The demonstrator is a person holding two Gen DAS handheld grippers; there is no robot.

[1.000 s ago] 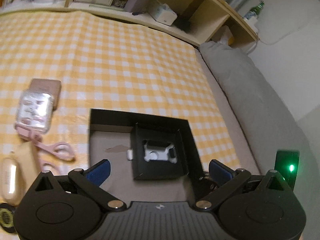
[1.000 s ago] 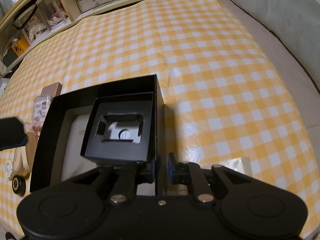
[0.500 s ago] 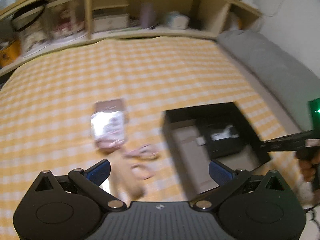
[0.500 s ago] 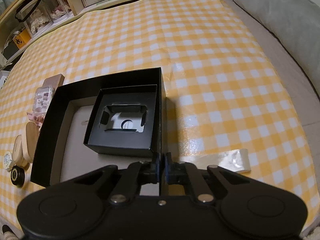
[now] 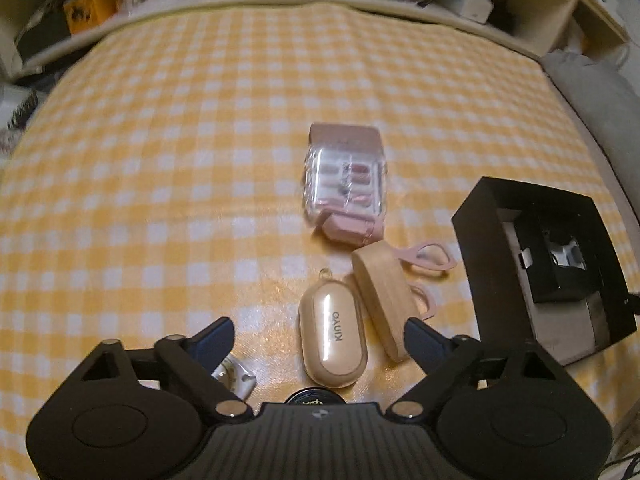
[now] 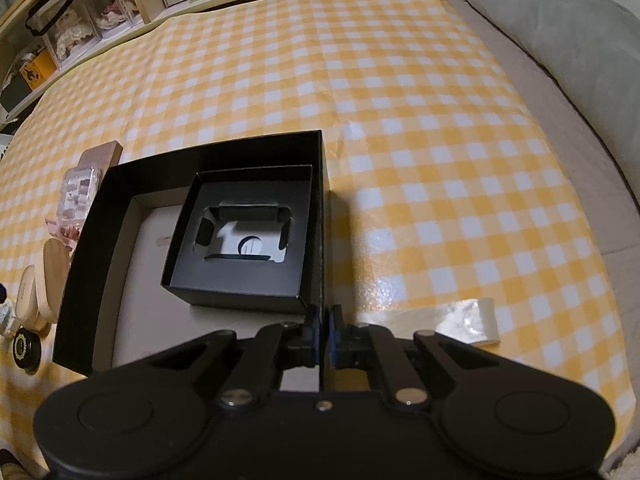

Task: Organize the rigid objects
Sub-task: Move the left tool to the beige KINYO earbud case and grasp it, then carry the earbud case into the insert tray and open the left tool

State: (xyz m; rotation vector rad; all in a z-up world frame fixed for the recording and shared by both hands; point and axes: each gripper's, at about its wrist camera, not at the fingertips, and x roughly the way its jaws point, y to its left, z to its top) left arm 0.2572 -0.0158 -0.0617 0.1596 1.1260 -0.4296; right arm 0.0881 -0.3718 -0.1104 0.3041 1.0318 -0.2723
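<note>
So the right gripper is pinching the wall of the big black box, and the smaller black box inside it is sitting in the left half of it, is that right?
Not quite. The right gripper does pinch the near wall of the big black box, but the smaller black box sits in its right half, against the right wall. The right wrist view shows it, with bare pale floor to the left.

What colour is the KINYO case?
Beige, glossy. The case shows best in the left wrist view, between the jaws of the left gripper.
</note>
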